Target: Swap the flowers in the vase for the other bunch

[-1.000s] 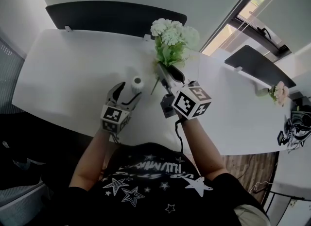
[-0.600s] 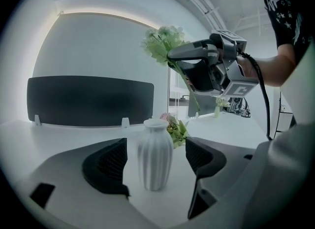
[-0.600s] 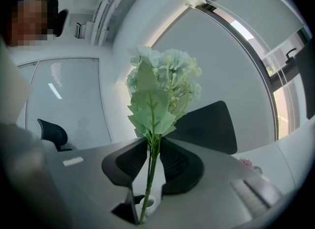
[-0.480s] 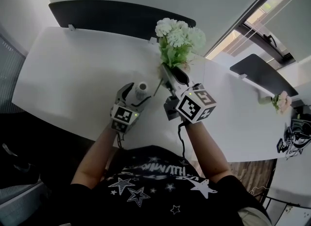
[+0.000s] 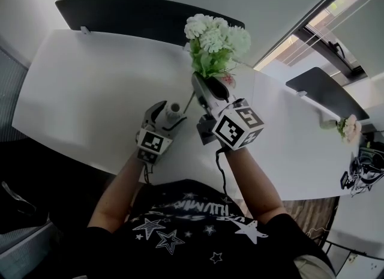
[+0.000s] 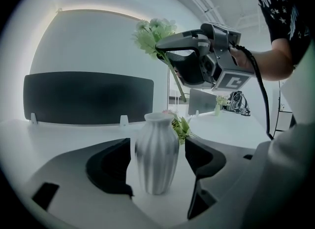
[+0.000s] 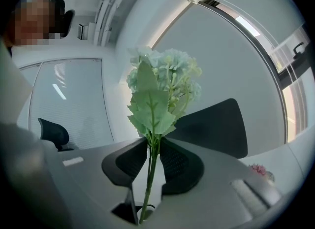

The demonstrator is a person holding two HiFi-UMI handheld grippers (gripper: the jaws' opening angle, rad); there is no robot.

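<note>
While clamping the stems of the white bunch [image 5: 216,41] in the right gripper [image 7: 153,142], at one o'clock of the vase [image 5: 173,110], just spread the left gripper [image 6: 156,166] jaws around that standing vase, not touching.

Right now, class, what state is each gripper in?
Left gripper: open, just widened, vase between jaws.
Right gripper: shut on flower bunch stem.

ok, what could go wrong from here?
1. The left gripper, jaws just opened wider, straddles the vase without touching it; a bump could tip it.
2. The right gripper pinches the bunch by its thin stem; it could swivel and miss the vase.
</note>
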